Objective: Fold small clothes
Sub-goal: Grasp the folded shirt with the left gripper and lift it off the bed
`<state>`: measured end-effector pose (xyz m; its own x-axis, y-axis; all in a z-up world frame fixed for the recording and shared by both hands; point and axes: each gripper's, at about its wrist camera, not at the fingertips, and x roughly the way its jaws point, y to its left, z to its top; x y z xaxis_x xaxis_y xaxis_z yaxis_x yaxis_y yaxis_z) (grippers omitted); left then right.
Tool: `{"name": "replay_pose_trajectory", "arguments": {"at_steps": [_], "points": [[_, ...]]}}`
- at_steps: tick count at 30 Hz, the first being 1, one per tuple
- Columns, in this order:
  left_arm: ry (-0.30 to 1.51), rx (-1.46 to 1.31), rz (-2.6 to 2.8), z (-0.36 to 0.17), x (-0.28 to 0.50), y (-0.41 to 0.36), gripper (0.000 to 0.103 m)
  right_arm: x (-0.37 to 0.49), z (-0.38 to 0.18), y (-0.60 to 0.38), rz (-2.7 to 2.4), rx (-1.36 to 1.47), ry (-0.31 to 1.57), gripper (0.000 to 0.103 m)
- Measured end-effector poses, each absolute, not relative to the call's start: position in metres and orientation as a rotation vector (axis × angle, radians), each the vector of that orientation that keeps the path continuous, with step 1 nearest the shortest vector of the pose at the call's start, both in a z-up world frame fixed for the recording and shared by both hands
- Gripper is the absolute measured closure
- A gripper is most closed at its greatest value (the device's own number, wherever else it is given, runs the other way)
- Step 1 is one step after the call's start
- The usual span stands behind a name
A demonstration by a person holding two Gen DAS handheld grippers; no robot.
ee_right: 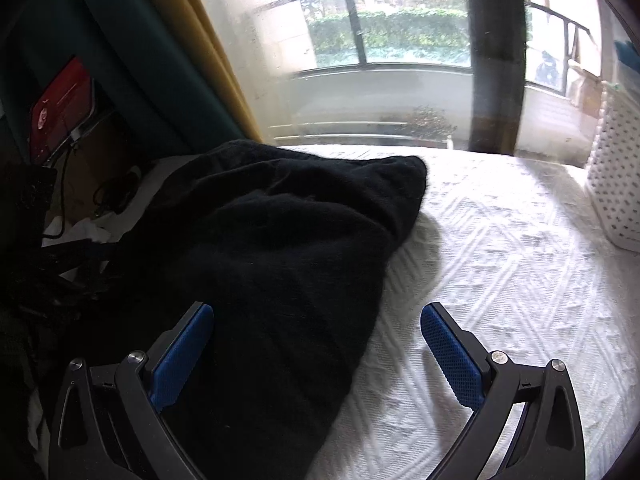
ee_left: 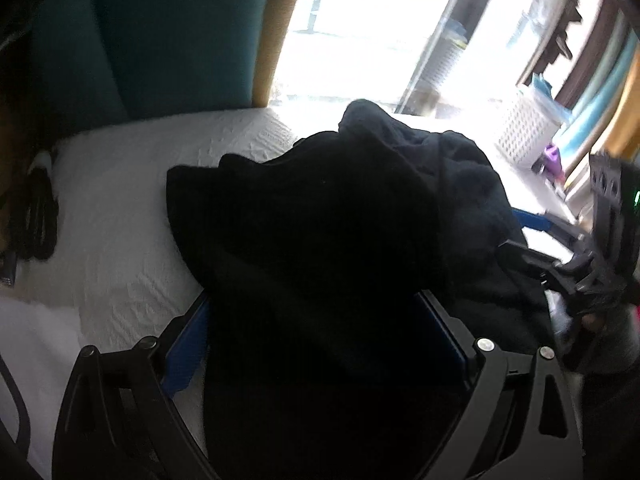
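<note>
Left wrist view: black garment heaped on the white bed, filling the spread left hand-held gripper; right hand-held gripper released, its left pad against the garment.

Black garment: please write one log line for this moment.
black garment: bunched on bed | left gripper: open, cloth between | right gripper: open

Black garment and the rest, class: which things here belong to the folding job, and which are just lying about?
Belongs to the job:
black garment
left gripper, jaws wide, cloth between them
right gripper, open
white bedcover, the folding surface

Just lying about:
white perforated basket
red box
cables
</note>
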<state>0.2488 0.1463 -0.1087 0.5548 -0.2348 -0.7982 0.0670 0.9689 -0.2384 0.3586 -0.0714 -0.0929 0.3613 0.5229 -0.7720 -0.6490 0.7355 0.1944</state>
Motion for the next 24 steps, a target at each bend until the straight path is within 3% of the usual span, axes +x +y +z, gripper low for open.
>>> {"name": "replay_pose_trajectory", "arguments": {"at_steps": [2, 6, 12, 14, 18, 19, 24], "points": [[0.966, -0.179, -0.176, -0.109, 0.253, 0.143, 0.013, 0.362, -0.096, -0.067, 0.782, -0.147, 0.943, 0.000], [0.938, -0.163, -0.220, -0.103, 0.251, 0.134, 0.039, 0.366, -0.100, -0.057, 0.824, -0.122, 0.985, 0.000], [0.920, -0.339, -0.268, -0.104, 0.251, 0.160, 0.039, 0.364, -0.102, -0.051, 0.851, -0.124, 0.990, 0.000], [0.903, -0.428, -0.287, -0.102, 0.250, 0.173, 0.037, 0.363, -0.102, -0.051, 0.853, -0.121, 0.990, 0.000], [0.903, -0.468, -0.323, -0.101, 0.249, 0.177, 0.005, 0.363, -0.102, -0.051, 0.858, -0.109, 0.991, 0.000], [0.924, -0.469, -0.341, -0.104, 0.249, 0.172, 0.001, 0.365, -0.104, -0.053, 0.860, -0.104, 0.993, 0.000], [0.967, -0.309, -0.344, -0.108, 0.253, 0.141, 0.001, 0.369, -0.102, -0.062, 0.864, -0.077, 0.994, 0.000]]}}
